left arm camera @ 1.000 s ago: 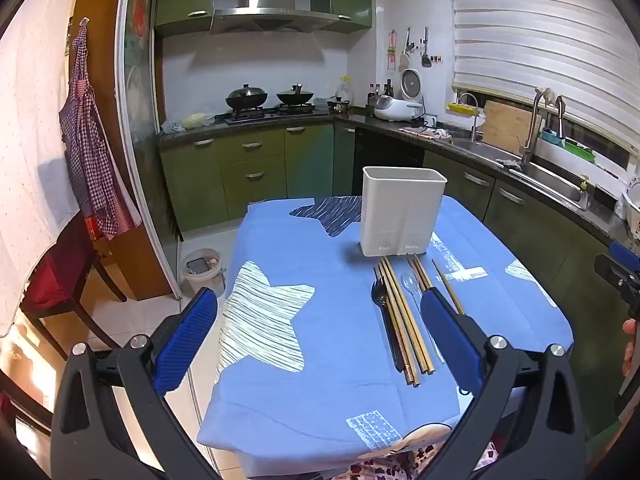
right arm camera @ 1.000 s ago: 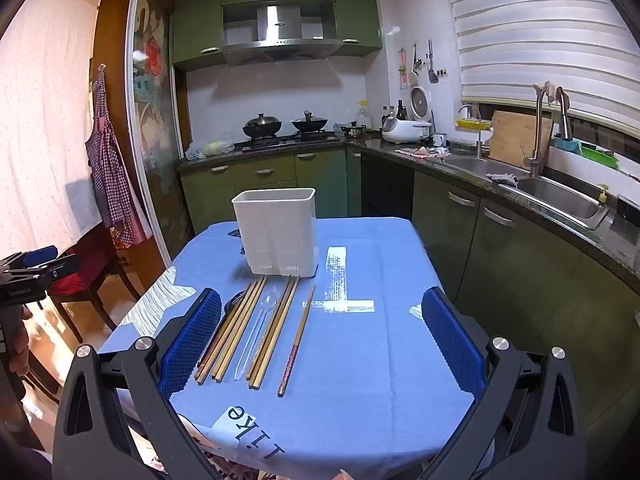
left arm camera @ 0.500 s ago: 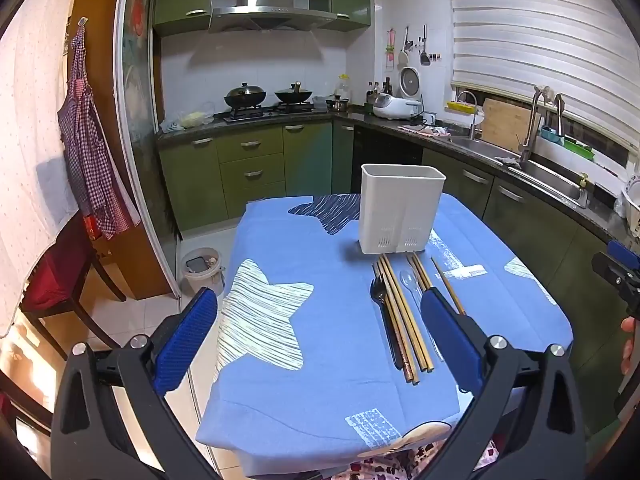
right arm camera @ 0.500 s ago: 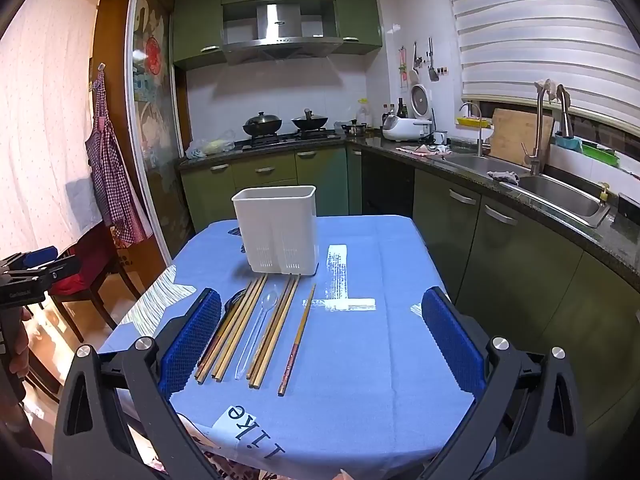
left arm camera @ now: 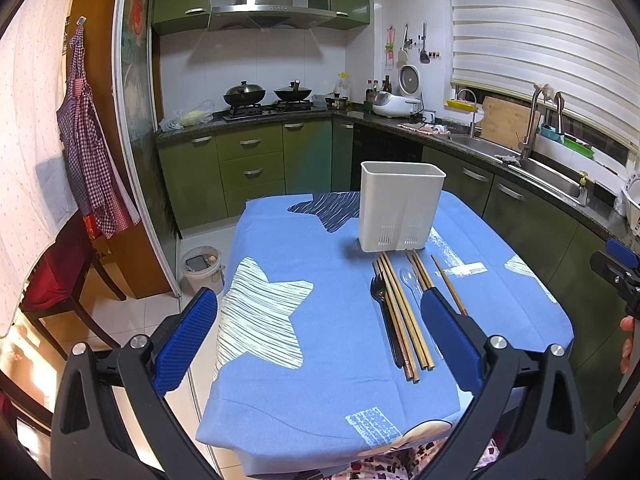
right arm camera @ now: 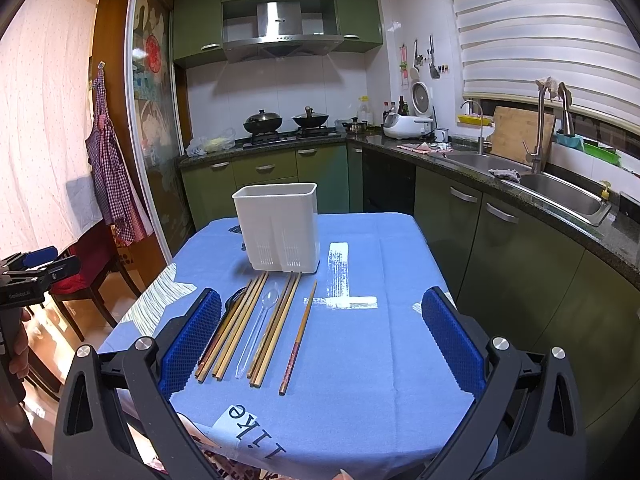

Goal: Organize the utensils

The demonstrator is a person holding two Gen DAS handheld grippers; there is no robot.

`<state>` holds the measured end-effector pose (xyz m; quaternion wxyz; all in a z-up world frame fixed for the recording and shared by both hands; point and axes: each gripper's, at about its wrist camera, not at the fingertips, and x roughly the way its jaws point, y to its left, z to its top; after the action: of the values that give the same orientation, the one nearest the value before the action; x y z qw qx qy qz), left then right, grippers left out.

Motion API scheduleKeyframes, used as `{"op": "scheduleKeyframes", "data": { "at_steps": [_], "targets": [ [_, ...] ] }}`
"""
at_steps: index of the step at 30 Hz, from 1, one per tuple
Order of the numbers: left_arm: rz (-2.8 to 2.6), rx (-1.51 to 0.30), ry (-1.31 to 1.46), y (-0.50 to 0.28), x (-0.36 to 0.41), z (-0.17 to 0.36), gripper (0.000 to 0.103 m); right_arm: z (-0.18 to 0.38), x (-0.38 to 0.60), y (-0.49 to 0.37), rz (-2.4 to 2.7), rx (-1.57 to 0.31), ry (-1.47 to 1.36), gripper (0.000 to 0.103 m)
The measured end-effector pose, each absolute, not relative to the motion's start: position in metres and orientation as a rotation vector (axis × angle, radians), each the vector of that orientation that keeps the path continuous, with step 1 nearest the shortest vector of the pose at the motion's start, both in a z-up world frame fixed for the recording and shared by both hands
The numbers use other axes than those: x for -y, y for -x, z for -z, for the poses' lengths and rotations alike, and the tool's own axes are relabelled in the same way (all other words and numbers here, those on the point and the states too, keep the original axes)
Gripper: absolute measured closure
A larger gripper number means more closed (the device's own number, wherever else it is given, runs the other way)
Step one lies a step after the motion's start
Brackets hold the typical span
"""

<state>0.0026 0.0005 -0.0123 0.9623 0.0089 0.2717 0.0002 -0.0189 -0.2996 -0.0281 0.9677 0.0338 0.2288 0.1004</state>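
A green-cabinet kitchen fills the background; a counter under a blue cloth [right arm camera: 360,360] sits at the centre of both views; a white utensil holder [right arm camera: 280,228] stands upright at mid-frame; chopsticks [right arm camera: 240,328], a clear spoon [right arm camera: 260,320] and a black fork [left arm camera: 378,288] lie side by side just below it; the left gripper [left arm camera: 318,334] and right gripper [right arm camera: 320,338] hover at the bottom of the frame, fingers wide apart, holding nothing.

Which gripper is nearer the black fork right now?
Left. The left gripper has the fork between its fingers' line of view; the right gripper sits further right, fork beside its left finger.
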Motion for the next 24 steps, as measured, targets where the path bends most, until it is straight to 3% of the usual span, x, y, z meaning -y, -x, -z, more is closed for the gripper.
{"op": "scheduleKeyframes", "data": {
  "at_steps": [24],
  "targets": [
    [0.000, -0.556, -0.018, -0.0021, -0.0004, 0.0146, 0.006, 0.0315, 0.2967, 0.0164, -0.203, -0.469, -0.071, 0.004]
  ]
}}
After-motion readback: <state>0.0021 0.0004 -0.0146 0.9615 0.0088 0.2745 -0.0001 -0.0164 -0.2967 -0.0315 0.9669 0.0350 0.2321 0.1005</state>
